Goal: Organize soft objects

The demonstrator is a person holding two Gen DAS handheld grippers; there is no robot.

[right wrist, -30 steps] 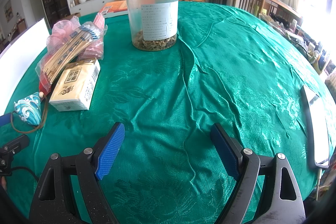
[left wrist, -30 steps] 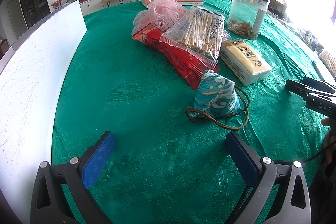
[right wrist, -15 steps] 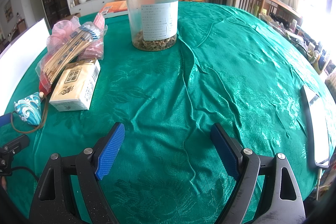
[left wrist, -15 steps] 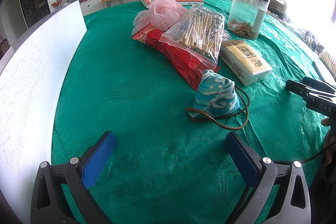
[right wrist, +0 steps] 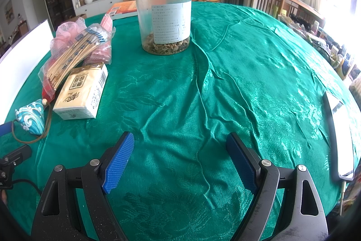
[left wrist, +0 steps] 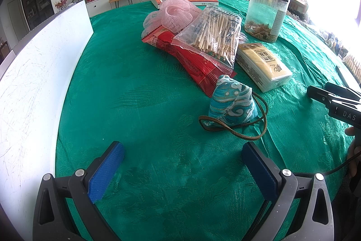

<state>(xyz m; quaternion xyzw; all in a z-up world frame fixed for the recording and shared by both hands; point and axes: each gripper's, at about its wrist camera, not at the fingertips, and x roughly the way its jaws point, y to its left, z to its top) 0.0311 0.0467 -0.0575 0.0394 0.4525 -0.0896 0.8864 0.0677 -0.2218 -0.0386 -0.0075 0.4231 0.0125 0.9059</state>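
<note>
I see one blue pouch (left wrist: 232,103) at one o'clock of my left gripper (left wrist: 182,166) — both it and my right gripper (right wrist: 180,157) gape apart, empty

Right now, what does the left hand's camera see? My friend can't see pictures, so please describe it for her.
The open left gripper hovers over a green tablecloth, empty, facing a blue wave-patterned pouch with a brown cord. Behind the pouch lie a red packet, a bag of wooden sticks, a yellow tissue pack, pink mesh and a clear jar.
</note>
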